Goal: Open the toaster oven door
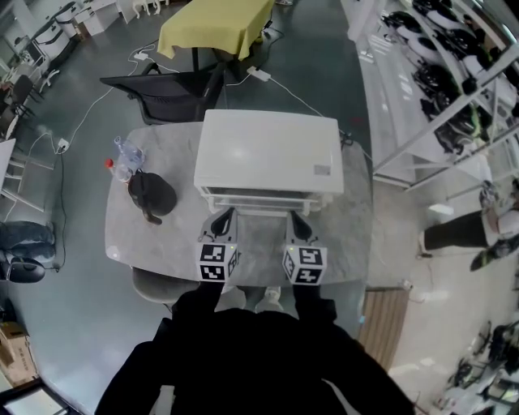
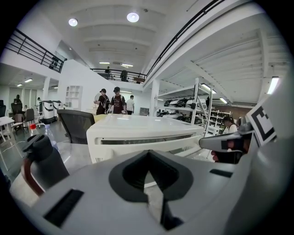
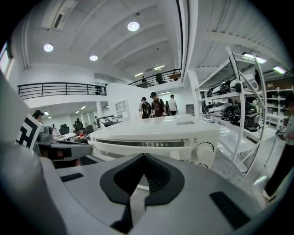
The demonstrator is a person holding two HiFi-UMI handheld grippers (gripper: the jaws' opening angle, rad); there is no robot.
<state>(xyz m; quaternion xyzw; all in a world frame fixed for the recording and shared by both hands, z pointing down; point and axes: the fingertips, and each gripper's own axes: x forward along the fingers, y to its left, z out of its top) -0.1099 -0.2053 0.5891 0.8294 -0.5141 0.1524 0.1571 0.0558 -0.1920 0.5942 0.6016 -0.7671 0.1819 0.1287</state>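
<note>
The white toaster oven (image 1: 269,156) stands in the middle of the grey marble table (image 1: 345,243), its front facing me. Its door looks closed, with the long handle bar (image 2: 147,139) across the front and a round knob (image 3: 202,154) at the right end. My left gripper (image 1: 224,214) is just short of the oven's front left, jaws shut on nothing. My right gripper (image 1: 294,216) is in front of the oven's right half, also shut and empty. Neither touches the oven. In their own views the left gripper (image 2: 147,176) and the right gripper (image 3: 143,179) point at the oven front.
A black jug (image 1: 151,194) and a clear plastic bottle (image 1: 123,158) stand on the table left of the oven. Behind the table are a black chair (image 1: 174,85) and a yellow-covered table (image 1: 215,24). White shelving (image 1: 438,97) and a person's legs (image 1: 466,233) are at the right.
</note>
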